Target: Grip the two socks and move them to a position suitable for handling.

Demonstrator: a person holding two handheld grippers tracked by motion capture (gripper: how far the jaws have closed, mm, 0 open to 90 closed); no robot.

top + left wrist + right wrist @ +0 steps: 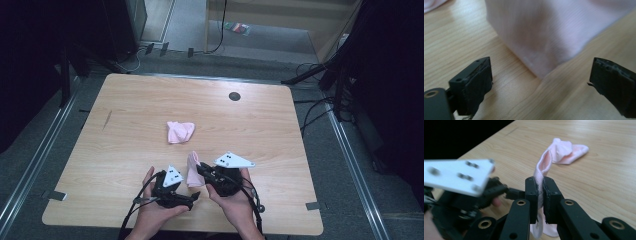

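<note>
A pink sock stands pinched upright near the table's front edge, and my right gripper is shut on it. In the right gripper view the jaws clamp the sock's middle, its open cuff rising above them and its lower end hanging below. My left gripper sits just left of and below it, open. In the left gripper view the sock's fabric lies close ahead of the spread jaws, not between them. A second pink sock lies crumpled at mid-table.
The wooden table has a dark round grommet near its back edge. Cables and dark stands lie on the floor behind and to the right. The left gripper's white plate shows close beside the right jaws.
</note>
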